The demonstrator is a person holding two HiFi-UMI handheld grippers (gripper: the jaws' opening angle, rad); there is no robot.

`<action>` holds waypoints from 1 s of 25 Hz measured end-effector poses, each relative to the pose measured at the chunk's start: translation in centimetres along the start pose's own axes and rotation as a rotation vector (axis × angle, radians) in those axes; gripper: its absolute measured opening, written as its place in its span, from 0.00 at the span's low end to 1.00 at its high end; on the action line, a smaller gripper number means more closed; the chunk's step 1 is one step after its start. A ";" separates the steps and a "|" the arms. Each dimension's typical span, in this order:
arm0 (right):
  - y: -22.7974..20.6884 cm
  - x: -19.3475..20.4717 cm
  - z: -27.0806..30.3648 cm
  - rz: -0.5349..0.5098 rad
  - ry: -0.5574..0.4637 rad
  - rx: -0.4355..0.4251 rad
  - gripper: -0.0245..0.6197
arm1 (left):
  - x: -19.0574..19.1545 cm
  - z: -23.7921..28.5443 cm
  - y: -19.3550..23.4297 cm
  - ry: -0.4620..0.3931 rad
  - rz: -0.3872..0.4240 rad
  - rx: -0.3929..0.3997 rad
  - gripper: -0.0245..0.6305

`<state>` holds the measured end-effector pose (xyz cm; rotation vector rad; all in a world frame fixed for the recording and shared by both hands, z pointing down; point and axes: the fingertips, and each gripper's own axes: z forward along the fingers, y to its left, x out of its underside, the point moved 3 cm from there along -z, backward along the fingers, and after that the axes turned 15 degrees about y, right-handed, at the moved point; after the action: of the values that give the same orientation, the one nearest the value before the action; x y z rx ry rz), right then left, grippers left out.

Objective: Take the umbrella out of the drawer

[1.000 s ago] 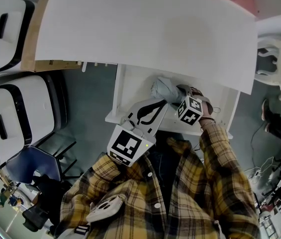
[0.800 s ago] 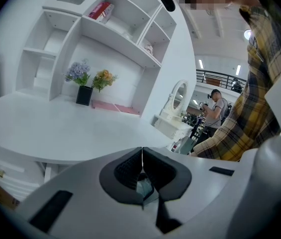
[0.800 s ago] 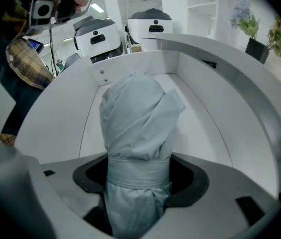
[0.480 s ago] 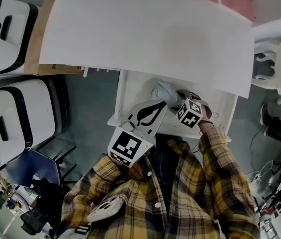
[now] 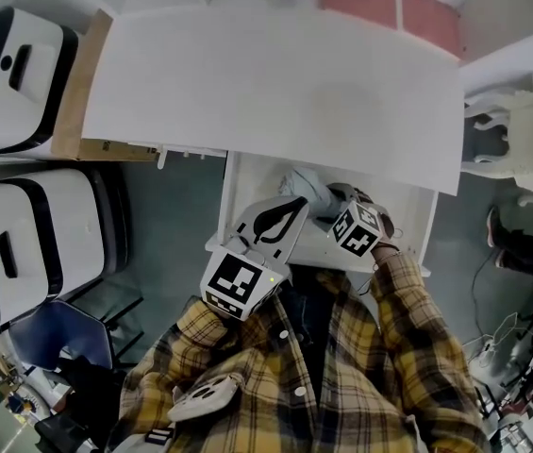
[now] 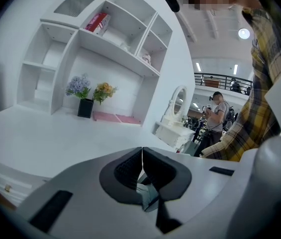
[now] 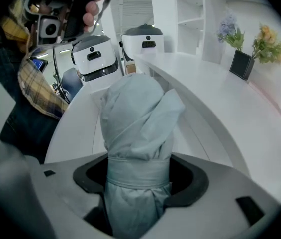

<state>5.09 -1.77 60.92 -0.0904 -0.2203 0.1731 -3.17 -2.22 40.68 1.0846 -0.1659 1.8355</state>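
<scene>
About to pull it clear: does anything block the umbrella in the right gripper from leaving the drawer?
Nothing lies over the umbrella; the right gripper is clamped on it in the open drawer. The desk top overhangs just beyond its far end, and the shut left gripper sits close beside it.

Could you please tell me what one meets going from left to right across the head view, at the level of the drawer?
White-and-black machine → left tongs → right tongs, gripping the umbrella → white carved furniture.
</scene>
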 end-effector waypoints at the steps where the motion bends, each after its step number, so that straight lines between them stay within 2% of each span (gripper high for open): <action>1: -0.1 -0.2 -0.4 0.005 -0.013 0.002 0.53 | -0.1 -0.1 0.1 -0.006 0.005 -0.002 0.07; 11: 0.6 -1.6 -5.3 0.070 -0.138 0.045 0.53 | -1.8 -2.0 0.7 -0.060 0.015 -0.037 0.07; 25: -0.8 -2.3 -14.8 0.269 -0.411 0.144 0.53 | -4.5 -3.1 0.8 -0.122 0.041 -0.060 0.07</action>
<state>6.29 -3.97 46.16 0.0615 -0.6048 0.4762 -5.00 -3.98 35.76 1.1587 -0.3151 1.7898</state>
